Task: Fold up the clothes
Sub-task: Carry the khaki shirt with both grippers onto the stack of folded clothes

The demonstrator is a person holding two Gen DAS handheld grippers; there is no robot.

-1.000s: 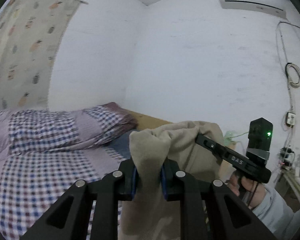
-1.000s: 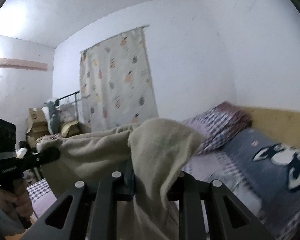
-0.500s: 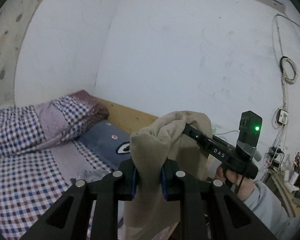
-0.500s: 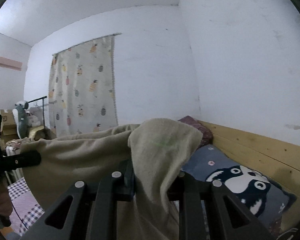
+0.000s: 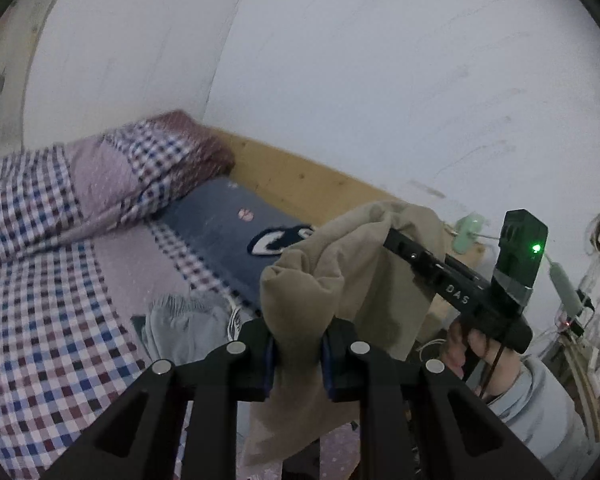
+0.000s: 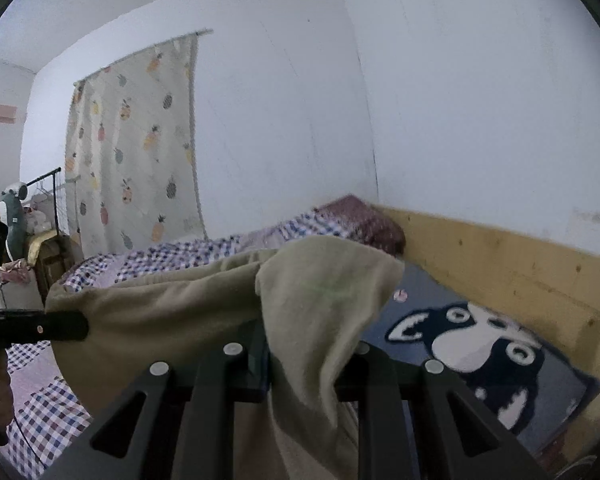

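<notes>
1. left gripper (image 5: pixel 298 356) clamped on a bunched corner of the beige garment (image 5: pixel 364 280).
2. right gripper (image 6: pixel 300 364) pinching another corner of the same garment (image 6: pixel 172 312); right finger pad draped over by cloth.
3. garment held up in the air between both grippers, above the checkered bed (image 5: pixel 40 320), hanging down below the jaws.
4. grey clothing (image 5: pixel 180 328) lying crumpled on the bed, beside the blue cartoon pillow (image 6: pixel 480 344).
</notes>
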